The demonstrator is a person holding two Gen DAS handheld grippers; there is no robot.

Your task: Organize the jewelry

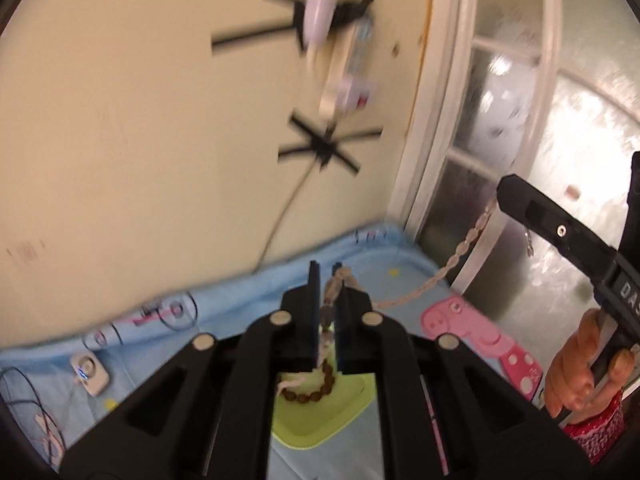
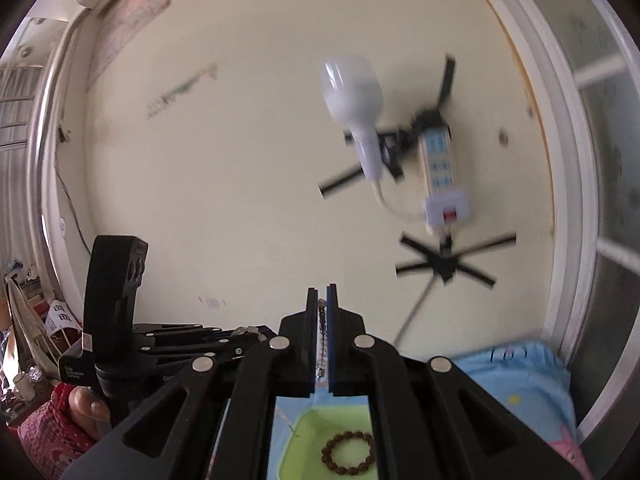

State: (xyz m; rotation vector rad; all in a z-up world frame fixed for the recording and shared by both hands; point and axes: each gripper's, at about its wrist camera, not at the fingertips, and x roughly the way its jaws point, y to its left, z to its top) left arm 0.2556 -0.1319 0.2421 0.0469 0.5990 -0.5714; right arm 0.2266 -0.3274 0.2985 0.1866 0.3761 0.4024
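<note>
My left gripper (image 1: 325,276) is shut on one end of a pale beaded necklace (image 1: 440,270), which stretches up and right to the right gripper (image 1: 502,192), seen from the side. In the right wrist view my right gripper (image 2: 322,294) is shut on the other end of the necklace (image 2: 321,320), held high in front of the wall. A green tray (image 1: 344,404) lies below on the blue cloth and holds a brown bead bracelet (image 1: 316,392). The tray (image 2: 300,440) and bracelet (image 2: 347,453) also show in the right wrist view. The left gripper's body (image 2: 116,312) is at left there.
A blue cartoon cloth (image 1: 200,312) covers the surface, with a pink pig print (image 1: 472,328). A small white device (image 1: 90,372) with wires lies at left. On the cream wall hang a power strip (image 2: 440,168), a white bulb (image 2: 352,92) and a cable. A window frame (image 1: 460,120) stands at right.
</note>
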